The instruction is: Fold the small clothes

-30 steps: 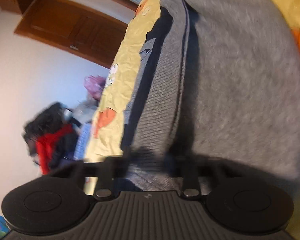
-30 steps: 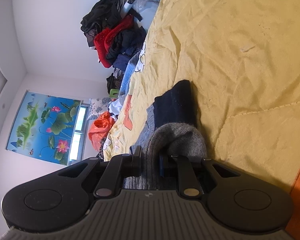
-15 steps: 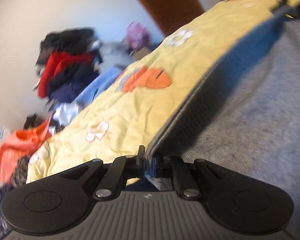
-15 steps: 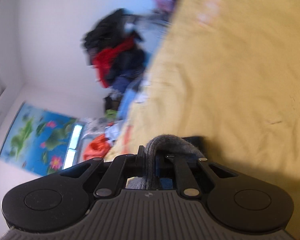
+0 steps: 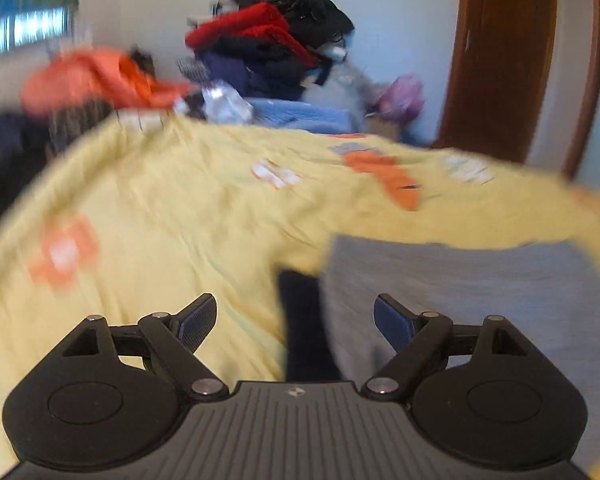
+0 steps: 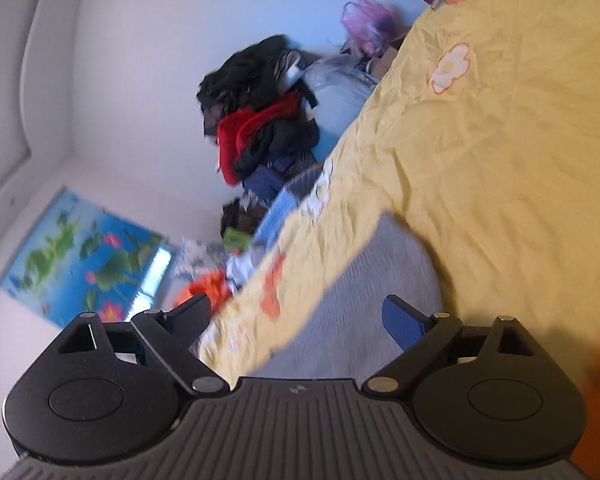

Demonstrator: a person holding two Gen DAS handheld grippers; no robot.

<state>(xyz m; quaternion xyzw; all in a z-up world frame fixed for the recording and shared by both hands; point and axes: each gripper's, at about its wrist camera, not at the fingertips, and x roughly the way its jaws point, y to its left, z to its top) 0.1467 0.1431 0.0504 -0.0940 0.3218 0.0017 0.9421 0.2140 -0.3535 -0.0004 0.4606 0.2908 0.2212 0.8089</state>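
The grey garment lies flat on the yellow bedsheet, at the near right of the left wrist view, with a dark navy strip along its left edge. In the right wrist view the same grey garment sits on the sheet just ahead of the gripper, partly blurred. The left gripper is released, its fingers spread wide with nothing between them, hovering over the garment's left edge. The right gripper is likewise spread apart and empty above the grey cloth. Beyond the far edge of the bed a pile of clothes in black, red and navy rests against the wall, near a brown wooden door. A blue flower poster hangs on the wall at the left.
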